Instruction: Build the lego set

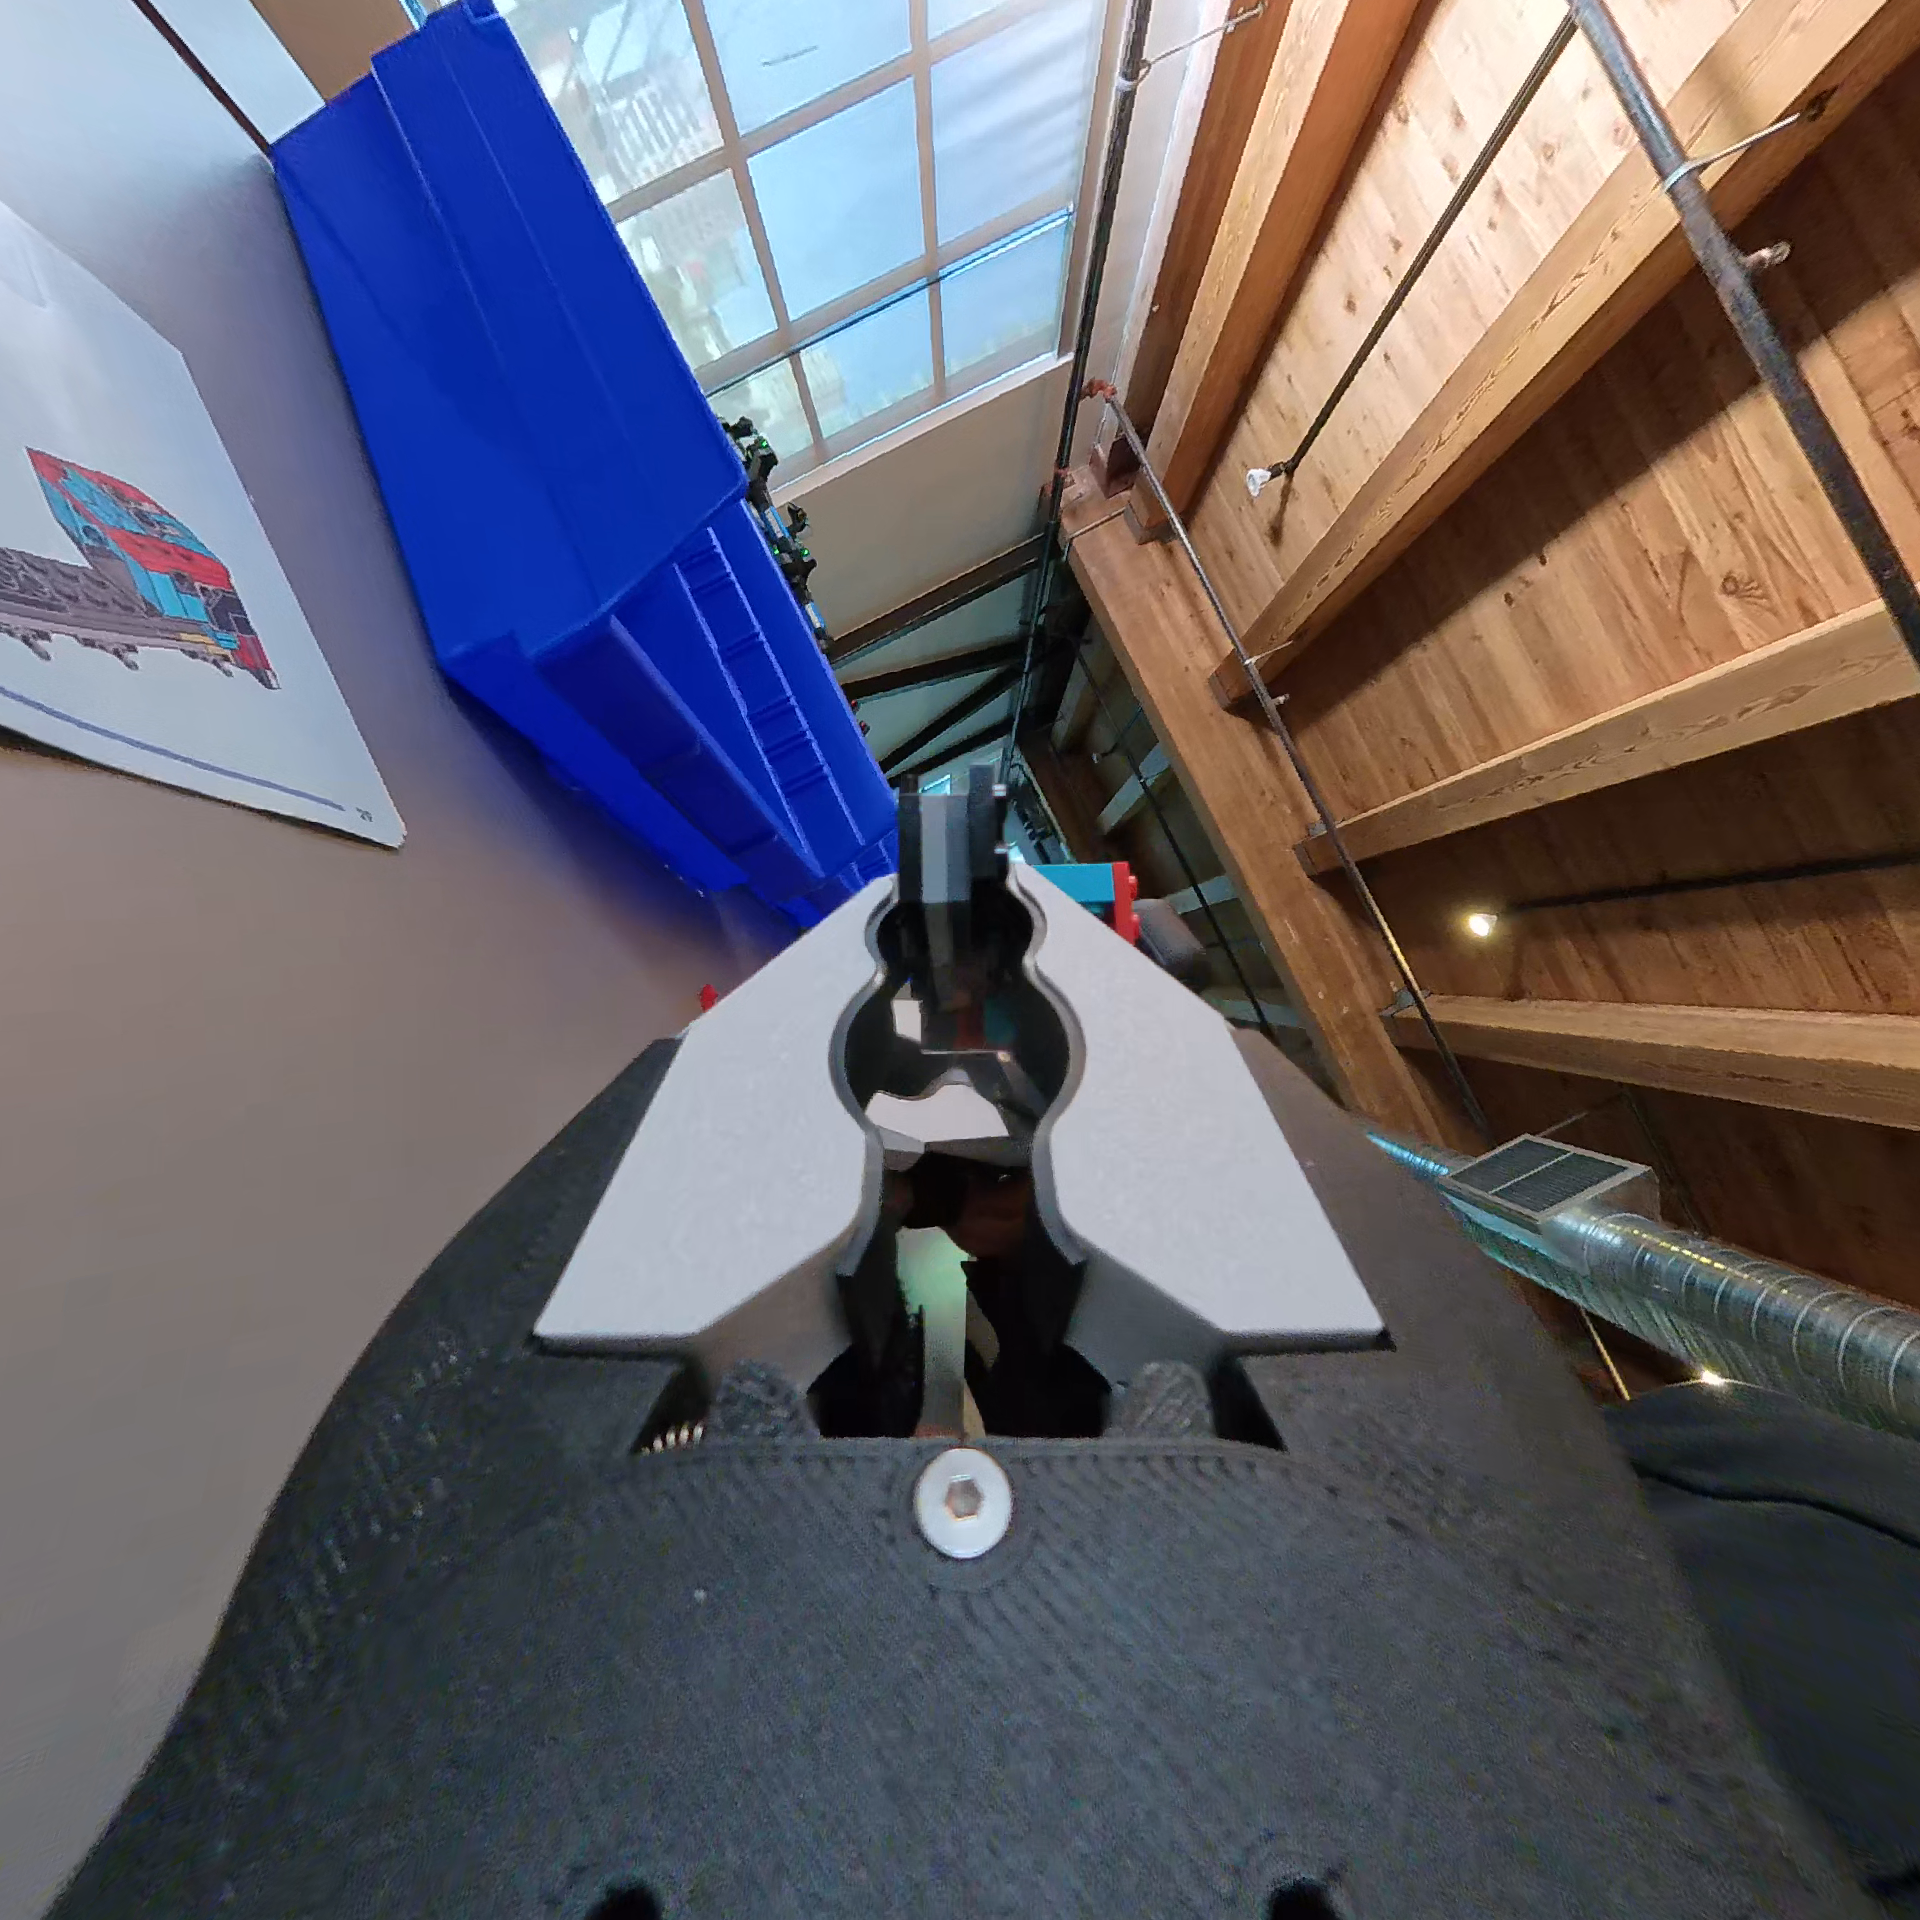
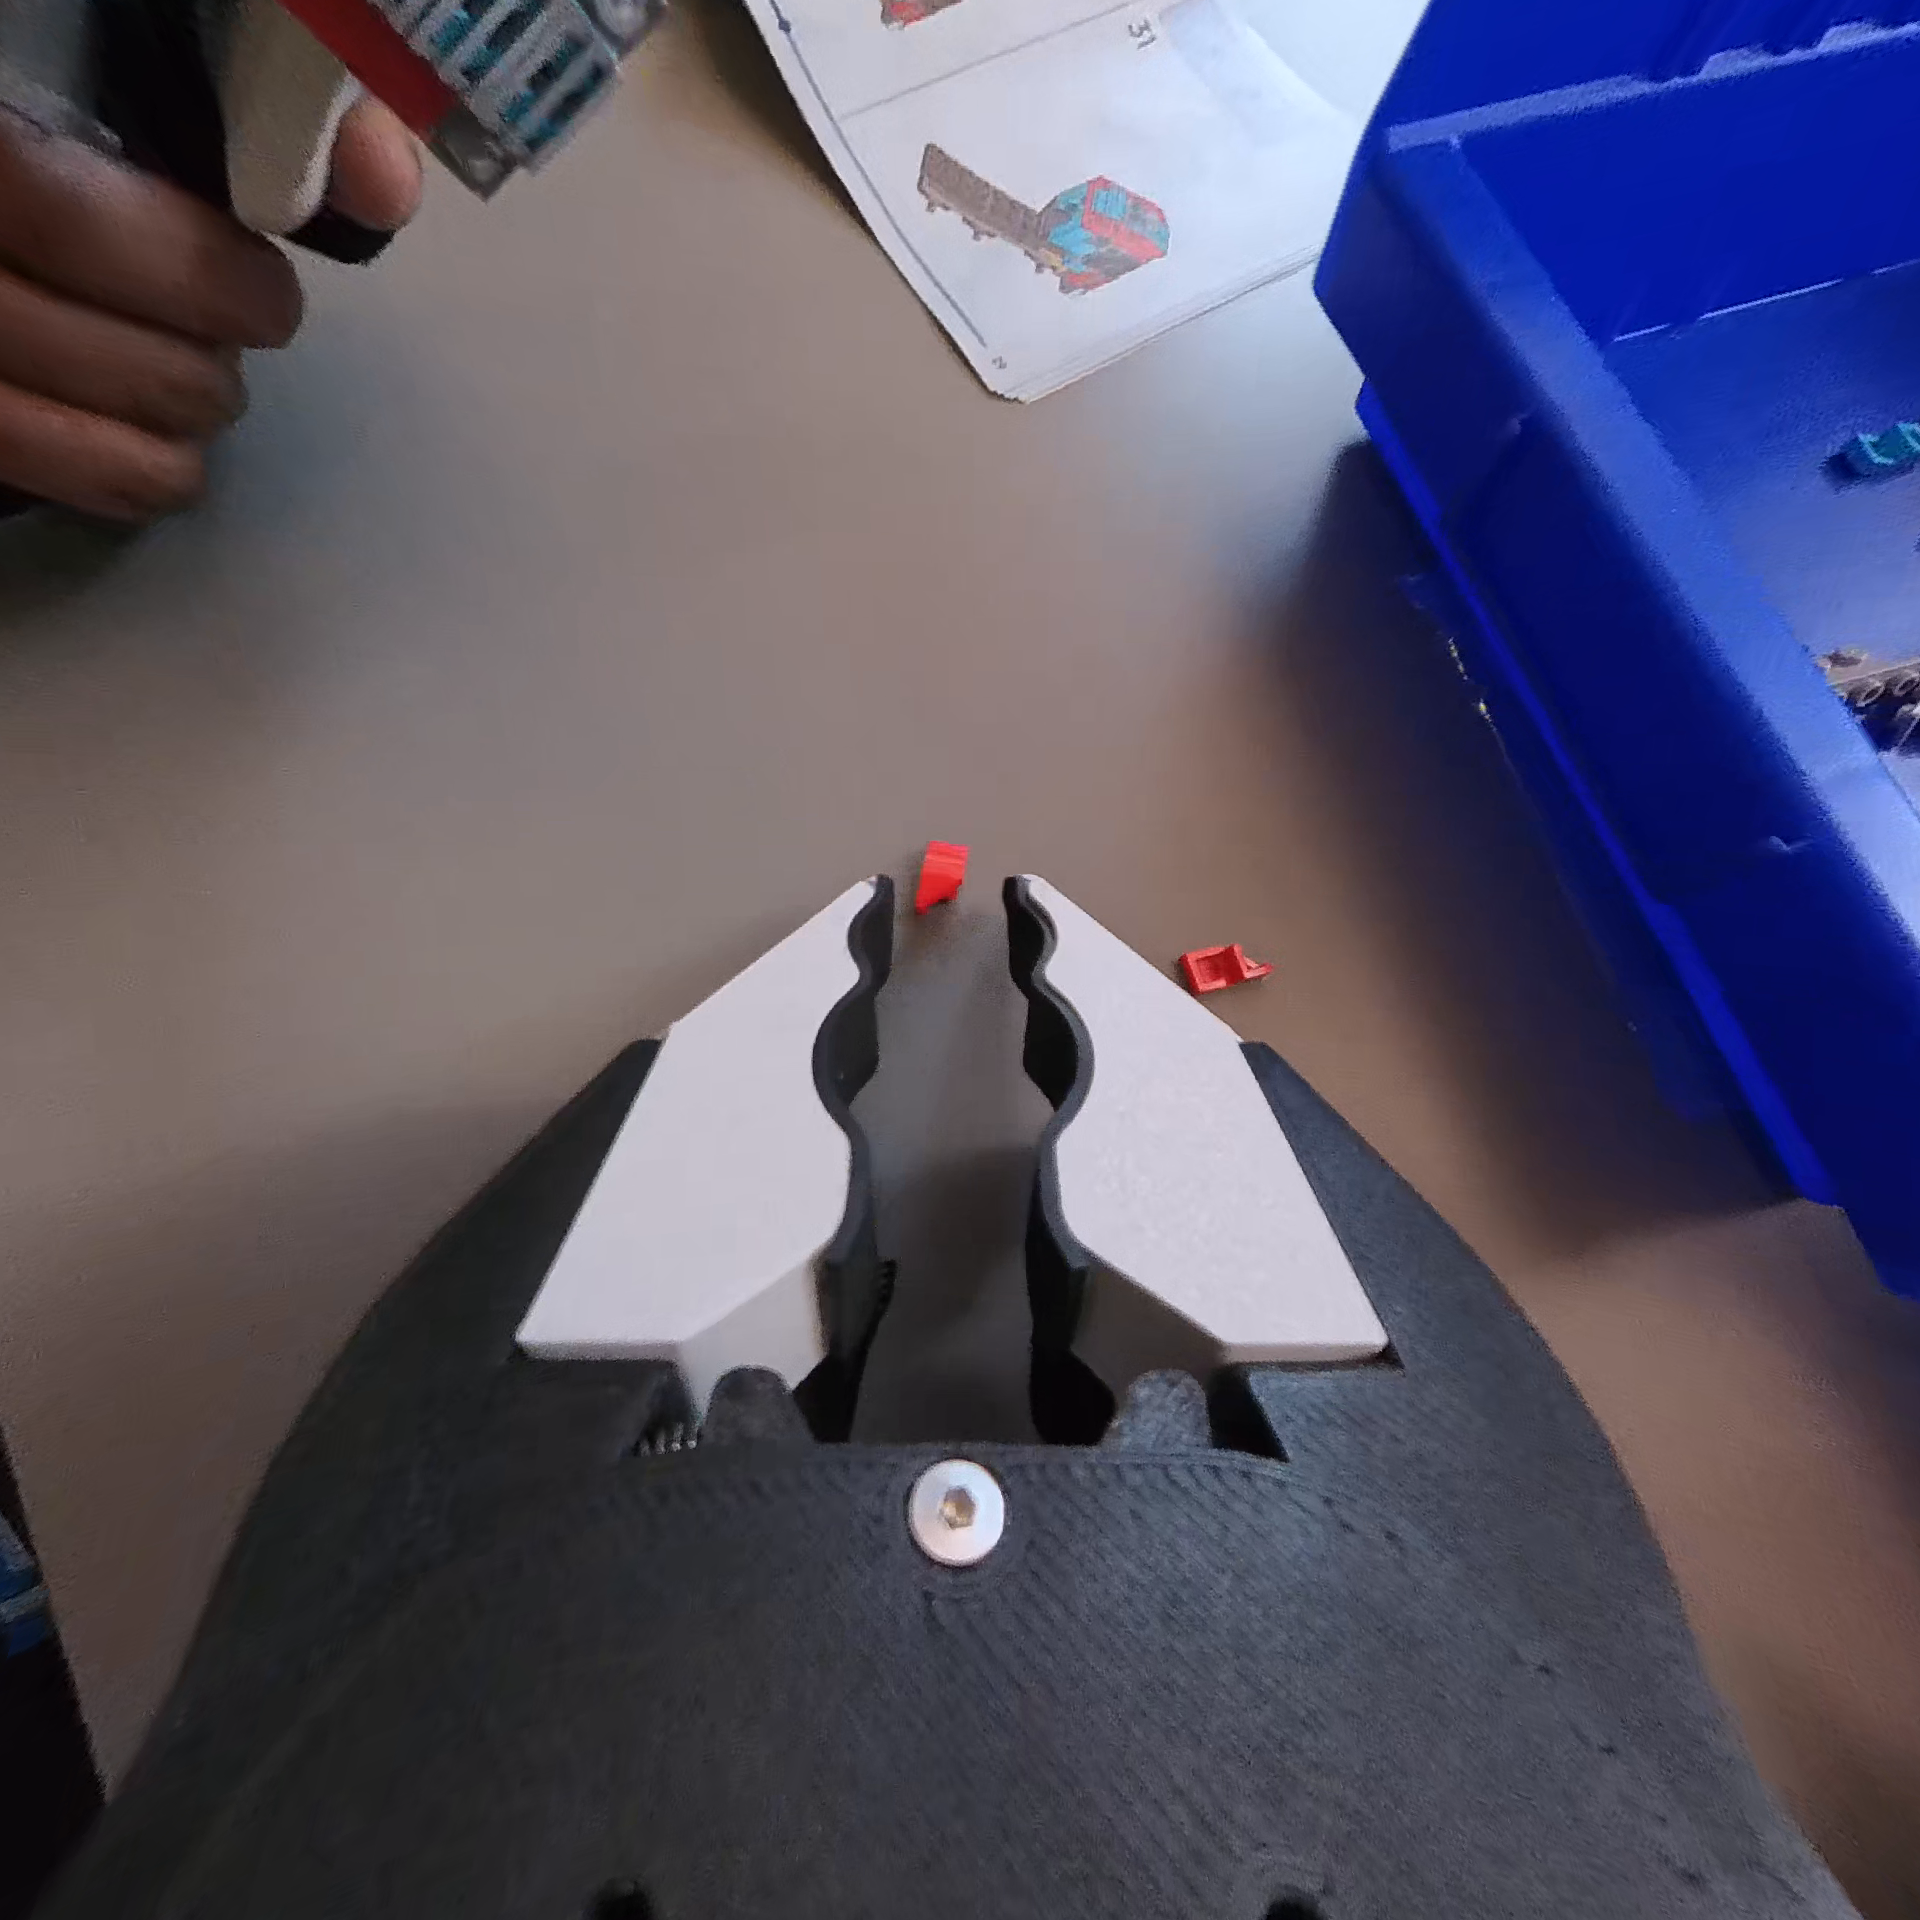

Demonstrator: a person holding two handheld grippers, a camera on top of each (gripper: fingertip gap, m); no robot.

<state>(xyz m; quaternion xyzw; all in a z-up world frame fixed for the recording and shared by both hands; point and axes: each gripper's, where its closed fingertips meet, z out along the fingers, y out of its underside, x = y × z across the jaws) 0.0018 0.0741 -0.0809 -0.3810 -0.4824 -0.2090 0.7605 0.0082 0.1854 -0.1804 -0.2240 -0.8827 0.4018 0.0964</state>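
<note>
Clamping the grey, red and teal truck model [image 1: 951, 862], left gripper [image 1: 951, 883]; right gripper [image 2: 945, 888] spread.

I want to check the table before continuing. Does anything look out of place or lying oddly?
Two small red pieces lie loose on the table outside the blue bin: one stands tilted just ahead of the open right gripper, the other lies right of it. Nothing looks damaged.

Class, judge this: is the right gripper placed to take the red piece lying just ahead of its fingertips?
Probably yes. The right gripper is open, the small red piece lies on the table just beyond the gap, and nothing stands between them.
</note>
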